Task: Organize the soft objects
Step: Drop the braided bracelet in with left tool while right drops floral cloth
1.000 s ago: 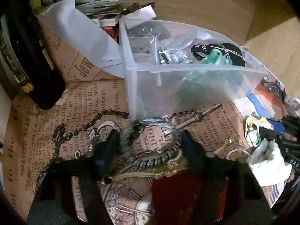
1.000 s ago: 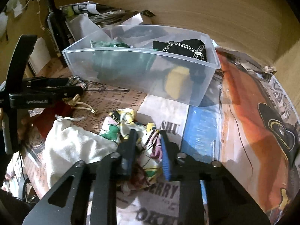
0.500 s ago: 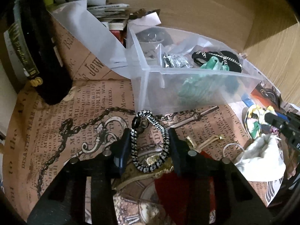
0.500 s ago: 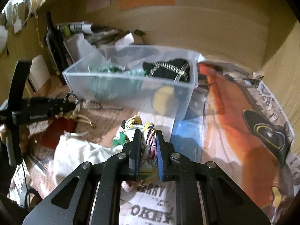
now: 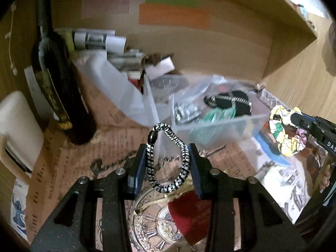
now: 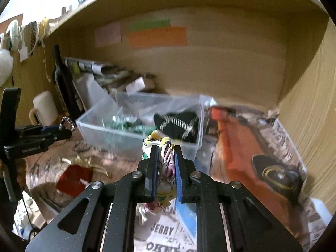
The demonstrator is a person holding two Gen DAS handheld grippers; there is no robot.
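At the centre of the left wrist view, the left gripper [image 5: 168, 163] is closed against both sides of a black-and-white braided hair tie [image 5: 169, 157], holding it up off the printed paper surface [image 5: 69, 168]. The clear plastic bin [image 5: 210, 124] lies at 1 o'clock of it, a dark bottle [image 5: 56, 84] at 10 o'clock, a red pouch [image 5: 189, 216] at 6 o'clock. In the right wrist view, the right gripper [image 6: 166, 168] is nearly closed on a floral scrunchie [image 6: 162, 157], lifted, with the bin [image 6: 130, 134] just beyond at 12 o'clock.
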